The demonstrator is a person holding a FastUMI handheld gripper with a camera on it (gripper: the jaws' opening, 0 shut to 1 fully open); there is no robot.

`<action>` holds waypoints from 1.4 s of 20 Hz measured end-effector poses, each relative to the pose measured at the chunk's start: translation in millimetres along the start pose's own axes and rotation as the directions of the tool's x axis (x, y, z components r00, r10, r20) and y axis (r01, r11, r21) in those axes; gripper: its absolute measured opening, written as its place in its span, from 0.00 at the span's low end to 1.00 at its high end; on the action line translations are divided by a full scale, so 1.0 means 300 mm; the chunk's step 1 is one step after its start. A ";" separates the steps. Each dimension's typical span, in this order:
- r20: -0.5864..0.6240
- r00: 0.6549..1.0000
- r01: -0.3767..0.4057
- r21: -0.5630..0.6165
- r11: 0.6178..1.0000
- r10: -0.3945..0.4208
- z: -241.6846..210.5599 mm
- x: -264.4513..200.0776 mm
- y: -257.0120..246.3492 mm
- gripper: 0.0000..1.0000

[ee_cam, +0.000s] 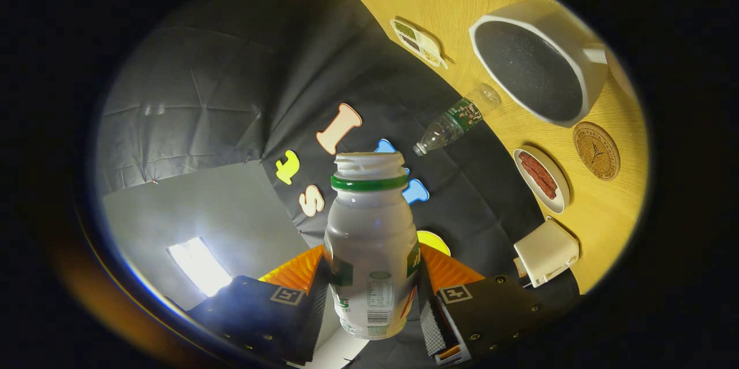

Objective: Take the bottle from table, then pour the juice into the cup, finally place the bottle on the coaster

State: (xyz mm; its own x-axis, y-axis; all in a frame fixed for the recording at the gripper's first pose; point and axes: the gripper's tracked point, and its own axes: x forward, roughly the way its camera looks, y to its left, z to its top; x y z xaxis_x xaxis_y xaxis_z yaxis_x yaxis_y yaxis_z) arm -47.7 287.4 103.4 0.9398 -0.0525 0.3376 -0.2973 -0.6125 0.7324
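Between the tongs: uncapped white juice bottle, both fingers clamped on its lower body, lifted off the desk.

Grasp step looks done; pour and set-down remain, by my read. View heavily rolled. Beyond the bottle's mouth lies the big white bowl-like cup, dark inside; the round cork coaster sits just beside it, bare. Bottle: frosted white plastic, green neck ring, threaded open mouth, printed label low on the body. Fill level not readable.
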 end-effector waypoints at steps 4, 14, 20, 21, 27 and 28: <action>0.006 1.000 0.001 0.015 1.000 -0.001 -0.001 0.002 0.001 0.69; -0.074 0.989 0.084 -0.408 0.909 -0.125 -0.079 0.036 -0.132 0.69; -0.102 0.946 0.064 -0.872 0.485 -0.307 -0.154 0.031 -0.269 0.69; -0.095 0.935 0.047 -0.922 0.384 -0.343 -0.160 0.033 -0.312 0.69; 0.066 0.856 -0.062 -0.972 -0.228 -0.513 -0.087 0.042 -0.544 0.70; 0.105 0.843 -0.084 -0.943 -0.321 -0.527 -0.060 0.048 -0.574 0.70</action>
State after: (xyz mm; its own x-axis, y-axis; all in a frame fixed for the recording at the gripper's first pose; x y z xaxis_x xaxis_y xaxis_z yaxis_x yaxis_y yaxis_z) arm 14.0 406.3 -7.4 0.9668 0.1960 -0.1639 -0.1418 0.9452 0.2940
